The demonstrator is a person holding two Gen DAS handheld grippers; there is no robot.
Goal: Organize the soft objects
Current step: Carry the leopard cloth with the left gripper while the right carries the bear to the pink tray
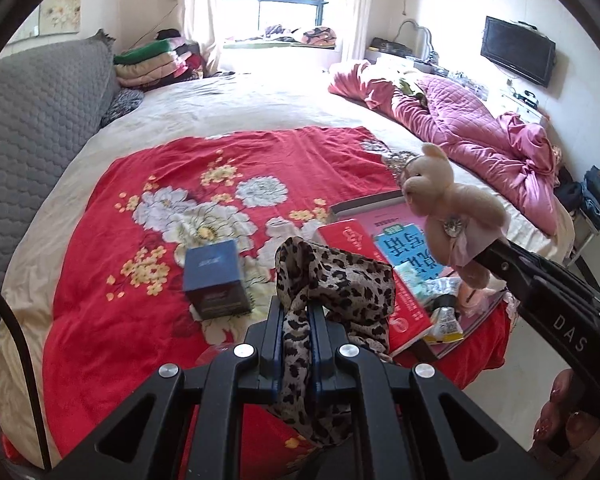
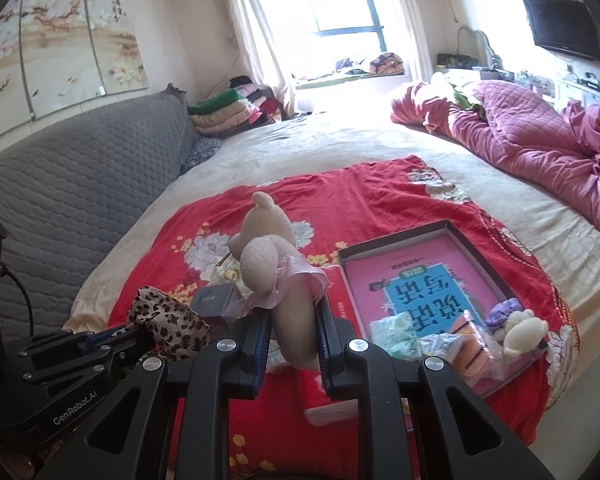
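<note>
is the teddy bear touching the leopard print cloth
Apart. The left wrist view shows the teddy bear, held by the right tool, with the red book visible between it and the leopard print cloth.

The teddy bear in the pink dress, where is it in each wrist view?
Left wrist: teddy bear at right, clamped in the right gripper.
Right wrist: teddy bear centre, between that gripper's fingers.
Shared landmark: blue box.
</note>
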